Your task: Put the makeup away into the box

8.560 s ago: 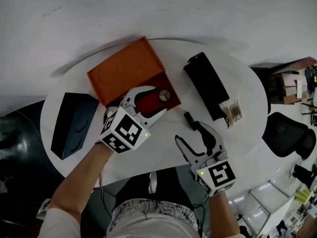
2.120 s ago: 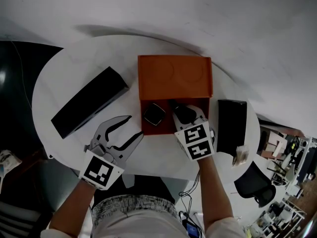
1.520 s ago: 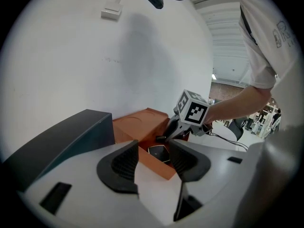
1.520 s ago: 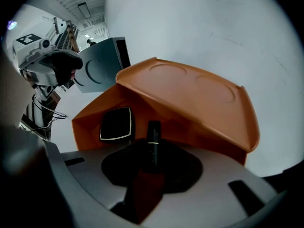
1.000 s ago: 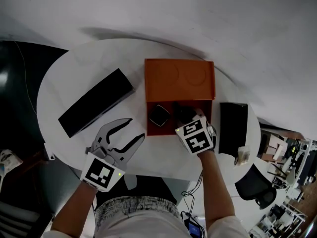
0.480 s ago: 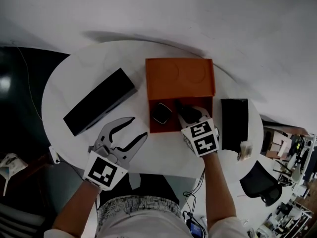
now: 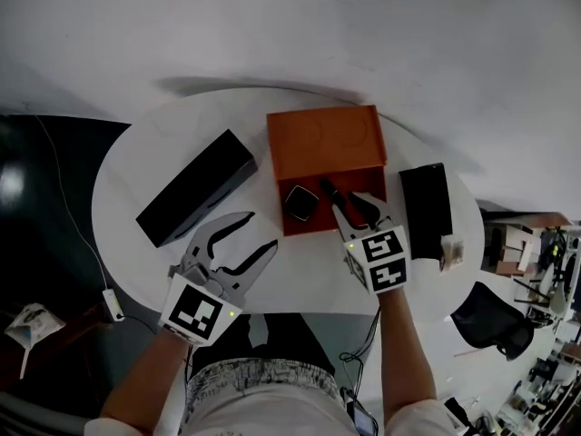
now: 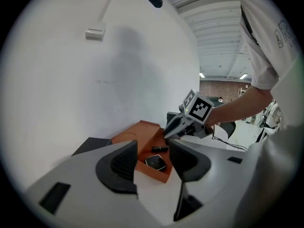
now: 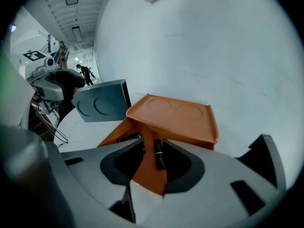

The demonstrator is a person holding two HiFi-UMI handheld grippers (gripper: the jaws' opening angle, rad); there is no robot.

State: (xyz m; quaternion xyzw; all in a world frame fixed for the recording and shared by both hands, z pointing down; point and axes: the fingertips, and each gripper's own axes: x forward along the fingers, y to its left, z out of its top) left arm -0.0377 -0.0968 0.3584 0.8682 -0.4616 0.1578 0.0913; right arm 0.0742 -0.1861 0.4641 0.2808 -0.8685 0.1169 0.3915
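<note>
An orange box (image 7: 289, 219) stands open on the round white table (image 7: 132, 166), its lid (image 7: 324, 139) folded back. Inside lie a square black compact (image 7: 300, 203) and a slim black makeup tube (image 7: 330, 193). My right gripper (image 7: 357, 209) hovers over the box's near right corner, jaws a little apart and empty. In the right gripper view the tube (image 9: 159, 154) lies on the box floor below the jaws. My left gripper (image 7: 259, 232) is open and empty, left of the box. The left gripper view shows the box (image 8: 142, 141), compact (image 8: 155, 162) and tube (image 8: 160, 148).
A long dark box (image 7: 195, 189) lies on the table's left half. A black box (image 7: 427, 209) lies to the right of the orange one, with a small pale item (image 7: 451, 248) at its near end. The table edge runs close behind both grippers.
My right gripper has lifted and drawn back out of the box, leaving the black tube lying inside. My left gripper has risen a little and stays open.
</note>
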